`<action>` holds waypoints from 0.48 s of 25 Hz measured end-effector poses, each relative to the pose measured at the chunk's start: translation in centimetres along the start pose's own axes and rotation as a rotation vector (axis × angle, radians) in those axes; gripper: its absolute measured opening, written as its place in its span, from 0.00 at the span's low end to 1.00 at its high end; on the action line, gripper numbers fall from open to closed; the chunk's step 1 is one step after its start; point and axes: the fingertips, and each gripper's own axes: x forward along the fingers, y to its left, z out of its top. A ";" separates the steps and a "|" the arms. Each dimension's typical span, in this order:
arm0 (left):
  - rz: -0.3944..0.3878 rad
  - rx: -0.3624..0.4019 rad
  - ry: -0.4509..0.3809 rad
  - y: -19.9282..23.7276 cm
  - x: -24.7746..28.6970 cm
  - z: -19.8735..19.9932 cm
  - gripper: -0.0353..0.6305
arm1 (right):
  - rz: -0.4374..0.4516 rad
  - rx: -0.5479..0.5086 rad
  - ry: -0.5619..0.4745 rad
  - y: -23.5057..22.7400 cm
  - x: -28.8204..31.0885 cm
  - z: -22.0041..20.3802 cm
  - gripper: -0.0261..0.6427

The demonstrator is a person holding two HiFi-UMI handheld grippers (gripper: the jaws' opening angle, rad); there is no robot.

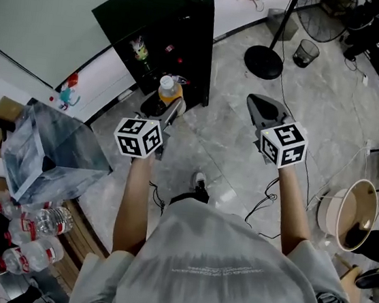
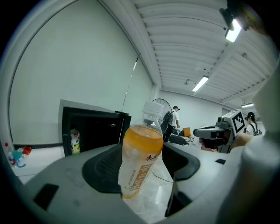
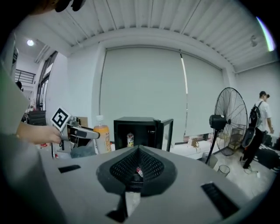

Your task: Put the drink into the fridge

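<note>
1. You hold two grippers, the left gripper [image 1: 168,108] and the right gripper [image 1: 253,99].
2. You have one orange drink bottle [image 1: 170,90].
3. You face one black fridge [image 1: 164,31], one standing fan [image 3: 229,116] and one wastebasket [image 1: 305,53].
4. At least two water bottles [image 1: 53,220] lie at your left.

Grey marble-look floor [image 1: 230,152] gleaming underfoot, cables [image 1: 267,191] trailing across it, and a tall pedestal fan [image 3: 227,116] stands on its round base with a small mesh waste bin [image 1: 306,53] near it. Behind, the pale wall [image 2: 65,65] carries what may be drawn roller blinds [image 3: 140,83], hard to be sure. Overhead, the ribbed white ceiling [image 2: 188,39] has strip lights [image 2: 201,83] burning.
</note>
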 end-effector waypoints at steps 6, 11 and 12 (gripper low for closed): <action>0.012 -0.004 -0.003 4.6 5.3 2.9 0.48 | -0.006 0.014 -0.009 -3.4 7.4 2.0 0.04; 0.022 -0.026 0.007 6.9 7.9 3.3 0.48 | 0.027 -0.022 0.019 -4.1 11.3 1.9 0.04; 0.027 -0.033 0.007 7.3 8.3 3.4 0.48 | 0.037 -0.036 0.025 -4.1 11.9 1.9 0.04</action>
